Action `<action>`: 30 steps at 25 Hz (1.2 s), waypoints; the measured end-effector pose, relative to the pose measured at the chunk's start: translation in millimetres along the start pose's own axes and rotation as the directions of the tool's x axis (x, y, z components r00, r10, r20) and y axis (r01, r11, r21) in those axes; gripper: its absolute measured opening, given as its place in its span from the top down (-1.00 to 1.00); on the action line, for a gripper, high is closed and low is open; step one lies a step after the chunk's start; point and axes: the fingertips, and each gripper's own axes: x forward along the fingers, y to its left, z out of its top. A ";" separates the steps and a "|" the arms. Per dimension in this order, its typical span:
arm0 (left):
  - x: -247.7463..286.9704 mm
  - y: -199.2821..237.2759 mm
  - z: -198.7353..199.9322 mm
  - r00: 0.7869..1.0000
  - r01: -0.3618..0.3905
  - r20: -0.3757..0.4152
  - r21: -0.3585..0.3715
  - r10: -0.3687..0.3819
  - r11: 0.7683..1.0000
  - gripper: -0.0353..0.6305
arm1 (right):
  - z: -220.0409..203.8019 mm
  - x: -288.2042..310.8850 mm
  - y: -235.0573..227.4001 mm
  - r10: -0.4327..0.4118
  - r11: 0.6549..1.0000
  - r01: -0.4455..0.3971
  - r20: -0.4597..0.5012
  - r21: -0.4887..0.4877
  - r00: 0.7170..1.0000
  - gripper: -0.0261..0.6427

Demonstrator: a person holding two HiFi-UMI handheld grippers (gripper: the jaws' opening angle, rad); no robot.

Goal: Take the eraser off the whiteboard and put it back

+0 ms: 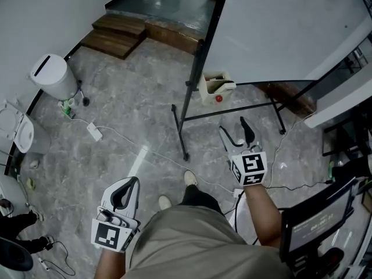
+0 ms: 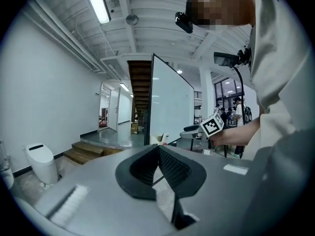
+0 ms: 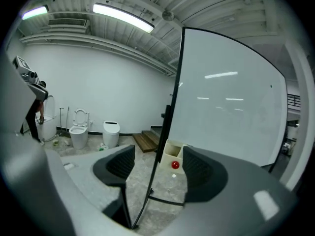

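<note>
The whiteboard stands on a black wheeled frame. At its lower left edge hangs a cream box-like thing with a red round spot; whether this is the eraser I cannot tell. My right gripper is open and empty, a short way in front of the board's lower edge. In the right gripper view the box and the board's black edge show in the wide gap of the right gripper. My left gripper is shut and empty, low at my left side. The left gripper faces the board from farther off.
A white toilet unit stands at the left wall, with wooden steps beyond it. A white cable with an adapter runs across the grey marble floor. A black stand with a screen is close on my right.
</note>
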 end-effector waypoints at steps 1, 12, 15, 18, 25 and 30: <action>-4.6 -2.3 -6.2 1.000 0.018 -0.005 0.000 -0.018 1.000 0.87 | -2.4 -13.7 12.2 0.011 1.000 -0.011 -0.011 -0.003 1.000 0.02; -19.8 -57.8 -17.0 0.989 0.146 0.027 0.014 -0.147 0.989 0.87 | -15.3 -133.0 85.1 0.164 0.985 -0.166 -0.052 -0.036 0.985 0.10; -25.5 -83.3 -10.6 0.991 0.131 0.036 0.017 -0.132 0.991 0.87 | -10.8 -154.9 84.3 0.201 0.978 -0.202 -0.026 -0.051 0.979 0.34; -25.9 -116.2 -11.5 0.993 0.114 0.017 0.026 -0.115 0.993 0.87 | -14.7 -181.2 72.8 0.235 0.971 -0.235 0.008 -0.053 0.972 0.49; -20.8 -238.9 -2.8 0.998 0.062 0.018 0.040 -0.063 0.997 0.87 | -42.0 -274.8 2.6 0.265 0.964 -0.261 0.083 -0.051 0.961 0.67; -28.5 -316.0 -8.2 1.000 -0.024 -0.004 0.047 0.024 0.999 0.87 | -75.9 -339.6 -35.5 0.306 0.952 -0.304 0.079 -0.036 0.949 0.72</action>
